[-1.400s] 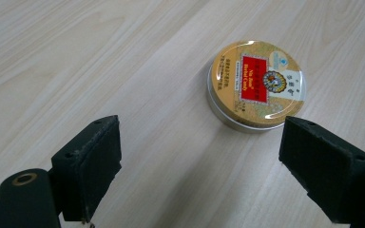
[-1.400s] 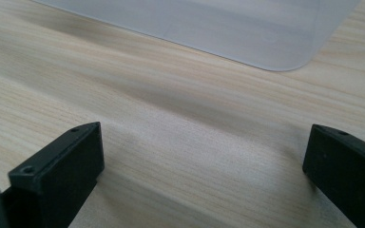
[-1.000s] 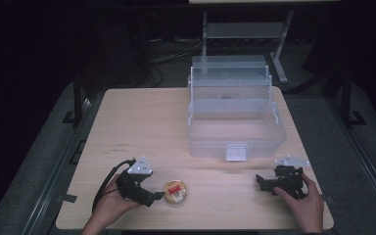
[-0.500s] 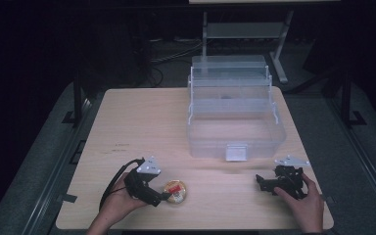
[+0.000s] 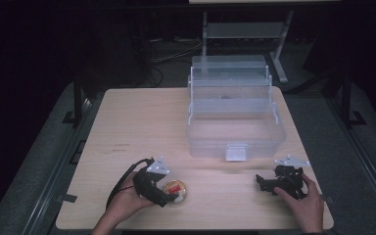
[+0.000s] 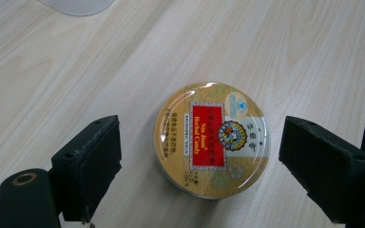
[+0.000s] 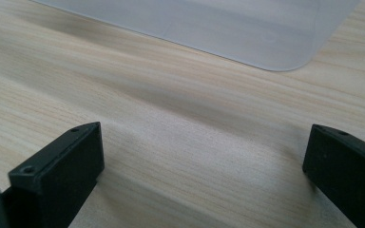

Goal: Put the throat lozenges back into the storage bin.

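Note:
A round gold candy tin (image 6: 211, 138) with a red label lies flat on the wooden table (image 5: 142, 127), near the front left (image 5: 176, 189). My left gripper (image 5: 169, 195) is open, one jaw on each side of the tin with gaps on both sides (image 6: 199, 166). My right gripper (image 5: 260, 181) rests open at the front right of the table, held by a hand, with nothing between its jaws (image 7: 202, 161). A clear plastic tiered box (image 5: 235, 115) stands open at the middle right of the table.
The clear box's rounded bottom corner (image 7: 285, 42) lies just beyond my right gripper. Dark floor, metal rails (image 5: 76, 105) and a grey stand (image 5: 245, 29) surround the table. Bare wood spreads across the table's left half.
My left gripper has moved right and forward until its jaws straddle the tin. The right gripper and the tin have stayed still.

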Demonstrator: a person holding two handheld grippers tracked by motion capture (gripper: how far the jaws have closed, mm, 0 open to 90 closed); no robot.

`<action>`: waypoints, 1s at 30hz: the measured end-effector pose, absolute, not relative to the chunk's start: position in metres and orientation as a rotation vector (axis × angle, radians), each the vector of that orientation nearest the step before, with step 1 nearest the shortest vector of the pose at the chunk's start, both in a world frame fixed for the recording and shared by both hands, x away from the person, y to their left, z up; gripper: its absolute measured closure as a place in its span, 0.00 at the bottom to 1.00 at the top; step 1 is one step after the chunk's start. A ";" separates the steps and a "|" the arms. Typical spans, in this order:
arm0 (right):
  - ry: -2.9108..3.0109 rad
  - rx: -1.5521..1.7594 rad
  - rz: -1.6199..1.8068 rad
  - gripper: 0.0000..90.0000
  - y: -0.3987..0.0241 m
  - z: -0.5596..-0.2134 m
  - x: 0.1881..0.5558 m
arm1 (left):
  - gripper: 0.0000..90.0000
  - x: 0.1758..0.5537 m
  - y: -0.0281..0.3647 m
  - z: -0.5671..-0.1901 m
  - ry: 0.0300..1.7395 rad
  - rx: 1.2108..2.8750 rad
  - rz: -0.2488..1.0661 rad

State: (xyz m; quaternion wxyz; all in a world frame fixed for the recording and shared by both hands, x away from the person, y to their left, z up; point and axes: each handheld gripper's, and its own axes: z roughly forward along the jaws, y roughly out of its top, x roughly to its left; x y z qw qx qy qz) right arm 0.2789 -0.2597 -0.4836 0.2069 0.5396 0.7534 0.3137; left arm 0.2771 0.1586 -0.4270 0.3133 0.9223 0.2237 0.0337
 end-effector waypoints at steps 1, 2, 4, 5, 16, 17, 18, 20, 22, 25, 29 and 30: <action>2.098 1.503 0.874 0.00 -0.260 -0.484 0.279 | 0.15 0.277 0.157 -0.428 0.587 2.437 0.087; 2.098 1.502 0.874 0.00 -0.260 -0.484 0.279 | 0.15 0.278 0.154 -0.429 0.584 2.445 0.088; 2.098 1.502 0.874 0.00 -0.260 -0.484 0.279 | 0.15 0.278 0.153 -0.429 0.575 2.451 0.088; 2.099 1.502 0.874 0.00 -0.260 -0.484 0.279 | 0.15 0.279 0.150 -0.429 0.566 2.459 0.087; 2.098 1.503 0.874 0.00 -0.260 -0.484 0.279 | 0.15 0.282 0.133 -0.435 0.535 2.503 0.083; 2.098 1.502 0.874 0.00 -0.260 -0.484 0.279 | 0.15 0.282 0.133 -0.435 0.535 2.503 0.083; 2.098 1.502 0.874 0.00 -0.260 -0.484 0.279 | 0.15 0.283 0.132 -0.436 0.529 2.512 0.086; 2.099 1.502 0.874 0.00 -0.260 -0.484 0.279 | 0.15 0.283 0.129 -0.438 0.533 2.518 0.081; 2.099 1.502 0.874 0.00 -0.260 -0.484 0.279 | 0.15 0.284 0.128 -0.440 0.527 2.538 0.079; 2.099 1.502 0.874 0.00 -0.260 -0.484 0.279 | 0.15 0.284 0.126 -0.442 0.531 2.545 0.079; 2.098 1.503 0.874 0.00 -0.260 -0.484 0.279 | 0.15 0.284 0.124 -0.446 0.525 2.574 0.081; 2.098 1.502 0.874 0.00 -0.260 -0.484 0.279 | 0.15 0.284 0.124 -0.446 0.525 2.574 0.081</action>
